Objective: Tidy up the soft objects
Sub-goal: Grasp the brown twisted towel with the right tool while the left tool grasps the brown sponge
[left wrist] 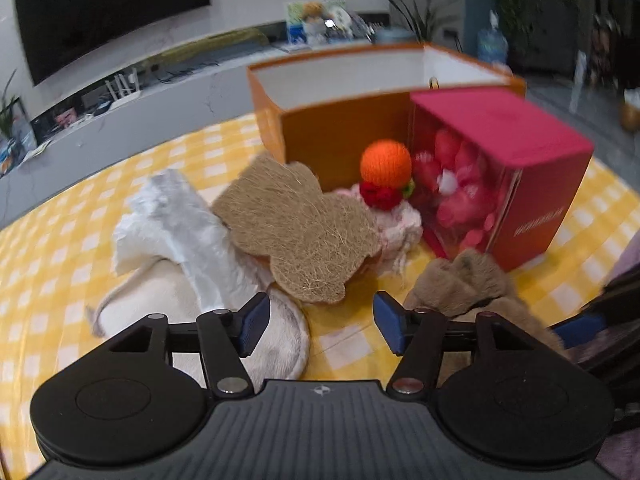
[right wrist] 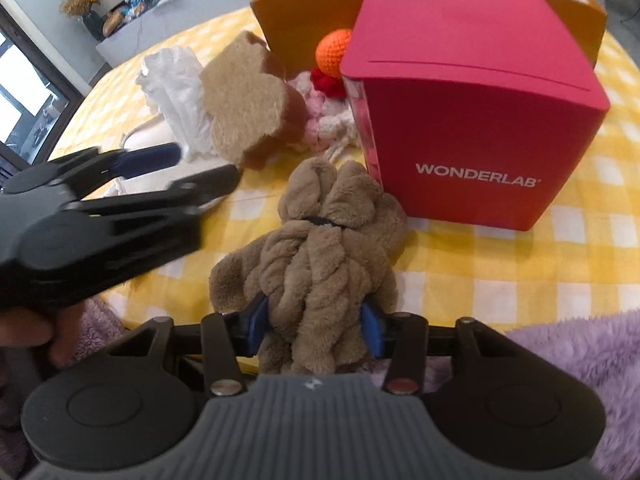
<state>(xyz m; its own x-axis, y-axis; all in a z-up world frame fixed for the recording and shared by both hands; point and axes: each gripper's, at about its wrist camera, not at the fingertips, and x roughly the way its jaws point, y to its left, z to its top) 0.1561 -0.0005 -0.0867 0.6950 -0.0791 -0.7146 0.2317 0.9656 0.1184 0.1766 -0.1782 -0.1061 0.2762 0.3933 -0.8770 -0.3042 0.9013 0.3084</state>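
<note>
The right gripper (right wrist: 316, 326) has its jaws closed on a bunched brown plush cloth (right wrist: 320, 256), low in the frame's middle, likely to carry it to the orange box (right wrist: 280, 12) at the top; the left gripper (left wrist: 316, 322) hangs with jaws wide and empty over the checked bench (left wrist: 52, 240); a fibre mat (left wrist: 296, 232), white cloth (left wrist: 180, 224) and orange ball (left wrist: 386, 162) wait mid-frame beside a red box (right wrist: 460, 92).

Left claw (left wrist: 318, 322) and right claw (right wrist: 314, 326): black linkages, blue pads, silver pivot screws, ribbed grey housing; fluffy lilac sleeve (right wrist: 580, 356) beside the right claw.
</note>
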